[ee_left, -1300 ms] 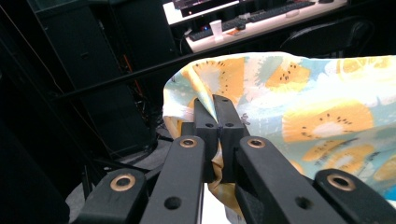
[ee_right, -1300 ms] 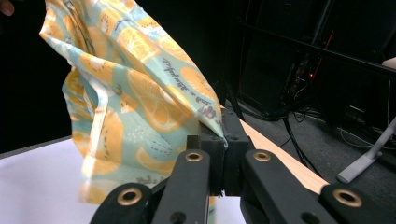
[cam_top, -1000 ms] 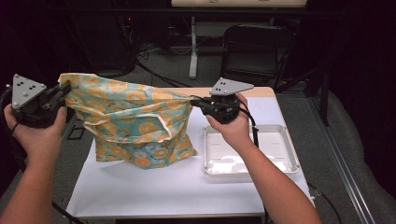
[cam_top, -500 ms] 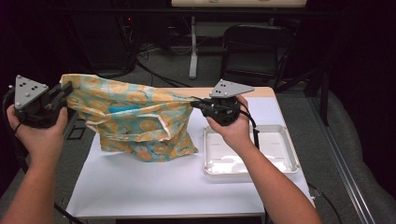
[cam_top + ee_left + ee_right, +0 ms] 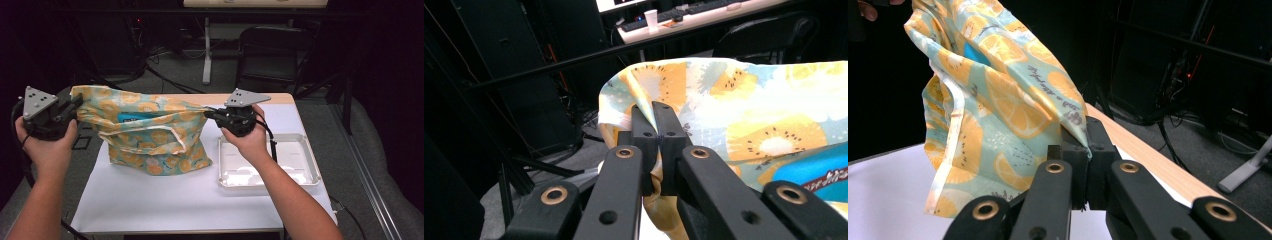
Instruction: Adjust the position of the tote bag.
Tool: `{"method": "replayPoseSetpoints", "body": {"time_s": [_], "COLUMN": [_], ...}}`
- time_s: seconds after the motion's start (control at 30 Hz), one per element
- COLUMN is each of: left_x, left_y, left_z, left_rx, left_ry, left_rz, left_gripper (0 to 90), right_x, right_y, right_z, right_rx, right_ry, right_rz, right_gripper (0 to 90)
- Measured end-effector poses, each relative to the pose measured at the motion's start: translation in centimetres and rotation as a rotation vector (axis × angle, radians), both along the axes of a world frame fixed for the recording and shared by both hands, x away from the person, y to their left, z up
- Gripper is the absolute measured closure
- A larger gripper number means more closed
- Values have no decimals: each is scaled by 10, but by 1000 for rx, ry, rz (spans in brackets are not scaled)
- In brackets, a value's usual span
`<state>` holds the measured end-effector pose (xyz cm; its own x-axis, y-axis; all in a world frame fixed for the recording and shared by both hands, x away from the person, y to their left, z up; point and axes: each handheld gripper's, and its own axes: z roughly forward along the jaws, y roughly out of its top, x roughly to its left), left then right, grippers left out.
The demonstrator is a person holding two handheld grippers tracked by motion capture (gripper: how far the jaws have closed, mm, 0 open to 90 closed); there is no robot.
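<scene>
Teal cloth bag with orange citrus print [image 5: 150, 135] stretched between grippers, lower edge resting on white table [image 5: 165, 200], left of white plastic tray [image 5: 300, 170]; left gripper [image 5: 75, 102] clamped on bag's left corner; right gripper [image 5: 207, 114] clamped on right corner, above tray's near-left part

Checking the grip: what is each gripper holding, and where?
Both hold the fruit-print cloth: left gripper pinches one top corner, right gripper the other.
</scene>
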<state>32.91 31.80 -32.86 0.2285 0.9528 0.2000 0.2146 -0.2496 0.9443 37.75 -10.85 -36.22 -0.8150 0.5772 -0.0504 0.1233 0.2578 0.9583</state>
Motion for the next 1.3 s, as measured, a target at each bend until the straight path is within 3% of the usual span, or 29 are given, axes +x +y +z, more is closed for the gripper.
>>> {"method": "replayPoseSetpoints", "body": {"time_s": [0.83,1.03,1.2,1.3], "left_x": [13,15,14,12], "left_y": [-9,-8,-6,-5], "left_z": [-31,-44,-52,-56], "left_rx": [17,32,16,-5], "left_ry": [90,133,156,144], "left_rz": [-26,-30,-34,-41], "left_gripper": [817,780,726,674], "right_x": [12,12,11,10], "right_y": [2,2,2,2], "right_z": [-30,-37,-43,-47], "right_rx": [-30,-45,-51,-48], "right_ry": [79,92,109,111], "right_rz": [-20,-16,-11,-10], "right_gripper": [846,832,806,785]}}
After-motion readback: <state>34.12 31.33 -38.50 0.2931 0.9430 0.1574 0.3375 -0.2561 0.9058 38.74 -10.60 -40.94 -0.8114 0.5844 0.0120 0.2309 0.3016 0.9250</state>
